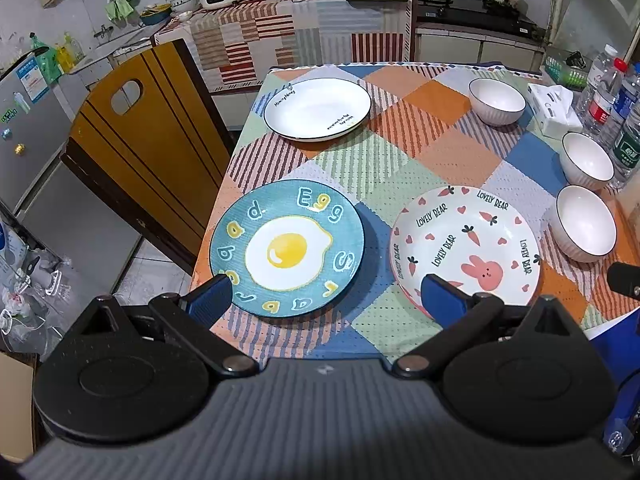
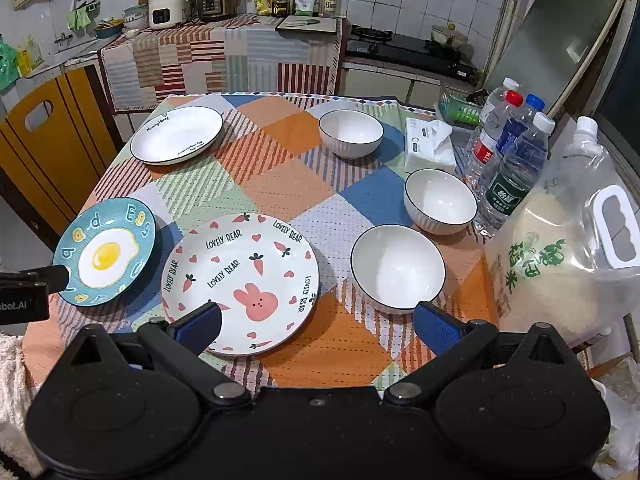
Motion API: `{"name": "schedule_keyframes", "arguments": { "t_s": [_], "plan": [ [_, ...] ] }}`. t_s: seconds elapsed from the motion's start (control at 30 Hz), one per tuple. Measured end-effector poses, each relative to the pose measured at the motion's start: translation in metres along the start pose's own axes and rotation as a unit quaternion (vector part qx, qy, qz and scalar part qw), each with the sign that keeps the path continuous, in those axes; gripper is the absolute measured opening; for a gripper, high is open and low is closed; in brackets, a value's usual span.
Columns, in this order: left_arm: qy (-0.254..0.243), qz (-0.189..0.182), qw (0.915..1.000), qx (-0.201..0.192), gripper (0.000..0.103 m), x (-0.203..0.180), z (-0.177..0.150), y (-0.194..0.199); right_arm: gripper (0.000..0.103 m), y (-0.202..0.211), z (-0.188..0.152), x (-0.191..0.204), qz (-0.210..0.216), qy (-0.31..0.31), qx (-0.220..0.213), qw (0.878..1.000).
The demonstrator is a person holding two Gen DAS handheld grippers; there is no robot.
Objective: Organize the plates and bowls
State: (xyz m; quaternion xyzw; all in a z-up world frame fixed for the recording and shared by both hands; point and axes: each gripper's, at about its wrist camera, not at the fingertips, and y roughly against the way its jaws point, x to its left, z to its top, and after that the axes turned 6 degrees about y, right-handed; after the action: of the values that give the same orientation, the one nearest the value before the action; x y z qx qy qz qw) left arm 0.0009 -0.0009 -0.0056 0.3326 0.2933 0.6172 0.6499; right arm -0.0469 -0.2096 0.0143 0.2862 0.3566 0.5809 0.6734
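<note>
Nothing is stacked yet: three plates and three bowls lie apart on the table (image 2: 280, 152). The left gripper (image 1: 326, 298) hovers over the near edge with its fingers (image 1: 210, 298) spread wide and empty, one tip over the rim of the egg plate (image 1: 287, 247), the other over the rim of the rabbit plate (image 1: 466, 246). The right gripper (image 2: 316, 326) is likewise released and holds nothing, placed above the gap between the rabbit plate and the nearest bowl (image 2: 398, 269).

The likely first step is to gather the plates into one pile and nest the bowls. To do it well, the left gripper should pick one plate, not straddle two. The egg plate is the natural choice: it sits nearest the table's left edge. Bring one finger under the rim and one above, and pinch the rim firmly, since glazed ware is probably slippery. Lift it level and set it down gently on the rabbit plate, or on the white plate (image 1: 317, 109) at the far side.

The right gripper can take the nearest bowl by its wall and lower it into the middle bowl (image 2: 440, 201), keeping clear of the water bottles (image 2: 510, 168) and the rice bag (image 2: 560, 256) just beside them.
</note>
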Motion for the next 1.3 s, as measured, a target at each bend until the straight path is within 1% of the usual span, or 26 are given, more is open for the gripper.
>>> {"name": "schedule_keyframes", "arguments": {
  "t_s": [0.7, 0.77, 1.0, 1.13, 1.3],
  "plan": [
    [-0.001, -0.004, 1.0, 0.002, 0.102, 0.0031, -0.003, 0.0002, 0.103, -0.0018, -0.0018, -0.0027, 0.004, -0.001, 0.0, 1.0],
    [-0.002, -0.006, 1.0, 0.003, 0.1, 0.0029, -0.0027, 0.0005, 0.103, -0.0019, -0.0022, -0.0032, 0.004, 0.0, -0.001, 1.0],
    [-0.013, -0.02, 0.9997, -0.003, 0.1, 0.0004, -0.0008, 0.0048, 0.103, -0.0038, -0.0022, -0.0017, 0.0, 0.003, 0.004, 1.0],
    [-0.01, -0.026, 0.9996, 0.001, 0.099, 0.0016, -0.0005, 0.004, 0.103, -0.0054, -0.0019, -0.0006, -0.002, 0.004, 0.006, 1.0],
    [-0.004, -0.05, 0.9987, 0.007, 0.099, 0.0047, -0.0012, 0.004, 0.103, -0.0075, -0.003, -0.0003, -0.001, 0.006, 0.009, 1.0]
  ]
}}
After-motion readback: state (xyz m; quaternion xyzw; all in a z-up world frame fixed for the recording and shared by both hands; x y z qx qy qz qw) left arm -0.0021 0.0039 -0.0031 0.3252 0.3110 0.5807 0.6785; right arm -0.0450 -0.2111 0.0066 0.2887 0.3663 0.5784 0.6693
